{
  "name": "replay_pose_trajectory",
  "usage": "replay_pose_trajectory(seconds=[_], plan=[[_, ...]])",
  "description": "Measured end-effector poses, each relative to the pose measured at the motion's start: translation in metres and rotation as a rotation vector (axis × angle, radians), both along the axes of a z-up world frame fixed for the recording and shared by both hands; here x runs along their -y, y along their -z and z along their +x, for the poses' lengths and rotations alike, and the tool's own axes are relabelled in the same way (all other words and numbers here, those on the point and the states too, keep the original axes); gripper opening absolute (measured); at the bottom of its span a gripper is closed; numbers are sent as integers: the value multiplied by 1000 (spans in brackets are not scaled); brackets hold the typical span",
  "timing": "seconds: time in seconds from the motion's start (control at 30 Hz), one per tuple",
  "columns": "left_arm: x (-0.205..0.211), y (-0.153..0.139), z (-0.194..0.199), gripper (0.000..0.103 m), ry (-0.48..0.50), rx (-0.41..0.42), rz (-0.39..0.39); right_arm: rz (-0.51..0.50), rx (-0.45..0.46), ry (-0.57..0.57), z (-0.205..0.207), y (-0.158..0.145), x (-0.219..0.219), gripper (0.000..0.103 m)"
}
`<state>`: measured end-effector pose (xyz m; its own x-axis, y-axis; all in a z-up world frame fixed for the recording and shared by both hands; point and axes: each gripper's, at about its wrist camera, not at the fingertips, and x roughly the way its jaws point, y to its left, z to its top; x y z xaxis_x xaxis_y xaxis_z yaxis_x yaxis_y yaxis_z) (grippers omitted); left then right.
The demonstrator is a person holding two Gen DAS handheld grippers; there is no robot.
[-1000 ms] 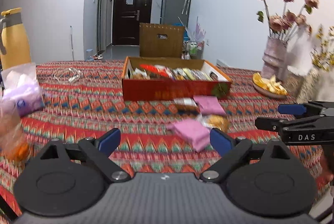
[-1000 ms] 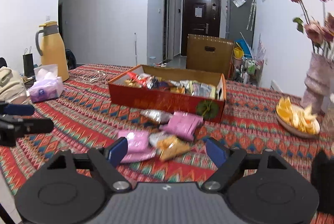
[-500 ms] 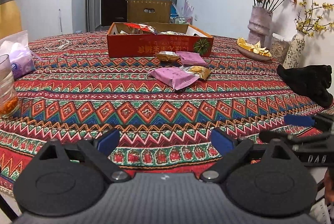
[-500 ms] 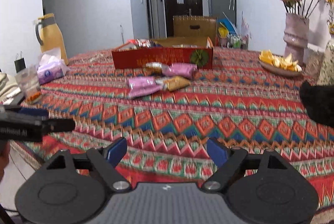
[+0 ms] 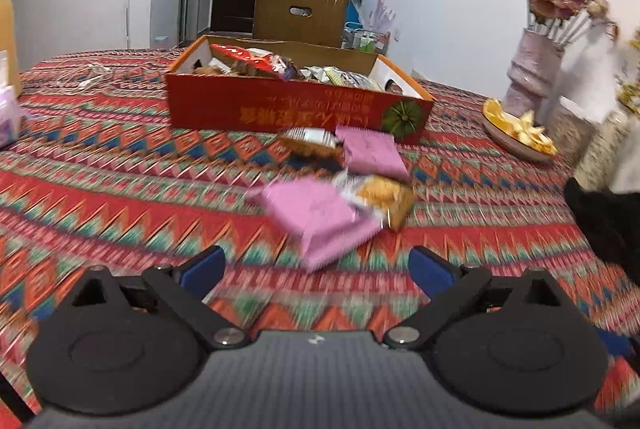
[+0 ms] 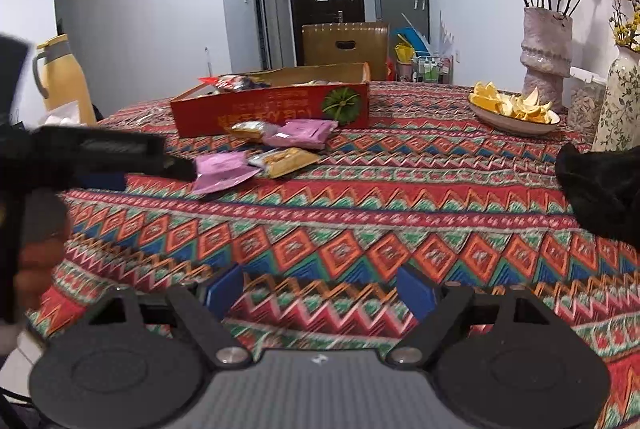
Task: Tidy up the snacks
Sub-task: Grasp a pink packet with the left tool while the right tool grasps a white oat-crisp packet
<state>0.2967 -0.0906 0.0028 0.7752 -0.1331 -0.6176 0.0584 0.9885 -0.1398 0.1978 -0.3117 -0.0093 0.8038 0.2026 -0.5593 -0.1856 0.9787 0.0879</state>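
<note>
A red cardboard box (image 5: 296, 109) with several snack packets in it stands in the middle of the patterned table. In front of it lie two pink packets, one near (image 5: 316, 217) and one far (image 5: 372, 153). A cookie packet (image 5: 384, 197) and a brown packet (image 5: 308, 145) lie there too. My left gripper (image 5: 316, 269) hovers just short of the near pink packet. Its jaws are opening with nothing between them. My right gripper (image 6: 320, 289) stands open and empty over the table's front part, well back from the box (image 6: 272, 109) and the packets (image 6: 224, 171). The left gripper (image 6: 160, 171) shows at that view's left.
A plate of orange peel (image 6: 512, 109), a flower vase (image 6: 546, 57) and a second vase (image 6: 616, 97) stand at the right. A black cloth (image 6: 600, 189) lies by the right edge. A yellow thermos (image 6: 64, 81) and a tissue pack (image 5: 8, 117) are at the left.
Both grippers drew back toward the table's front edge. The left one then moved forward again, so the packets loom larger, and its jaws spread slightly. The right one sank a little.
</note>
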Motion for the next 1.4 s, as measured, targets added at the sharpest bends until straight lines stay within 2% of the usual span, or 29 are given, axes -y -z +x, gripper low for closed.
replay_pose_trajectory(seconds=[0.1,0.23,0.33,0.5,0.6,0.7,0.77,0.8,0.83,0.97,1.03,1.1,1.17,1.4], plan=[[11,12,40,100,-22,-27,20,-8,7,12,13,-2,6,83],[10,29,72,99,-88,-60,40,-20,6,23,34,-3,12,83],[2,35,79,99,-88,-62,44,-37,1,17,53,-4,11,83],[-22,35,66,99,-61,-54,59,-66,20,-30,90,-10,-1,83],[-37,33,58,95,-59,-45,57,-86,18,-82,120,-10,-15,83],[-39,33,62,90,5,-35,41,-67,1,-173,151,-6,-34,81],[-37,33,64,74,26,-17,46,-28,-39,-223,176,-1,-46,76],[-37,33,66,72,35,-13,44,-29,-50,-249,185,1,-52,74],[-37,33,67,63,46,-10,38,-36,-46,-271,191,3,-59,72],[-41,33,65,62,46,-7,33,-28,-71,-322,217,14,-72,66],[-44,31,61,62,43,-14,32,-62,-83,-321,220,19,-77,67],[-48,31,54,62,32,-18,39,-101,-63,-327,214,21,-81,63],[-53,30,46,62,18,-24,42,-94,-66,-330,207,20,-82,47],[-62,21,-16,62,14,-31,17,-75,-72,-260,141,15,-72,44]])
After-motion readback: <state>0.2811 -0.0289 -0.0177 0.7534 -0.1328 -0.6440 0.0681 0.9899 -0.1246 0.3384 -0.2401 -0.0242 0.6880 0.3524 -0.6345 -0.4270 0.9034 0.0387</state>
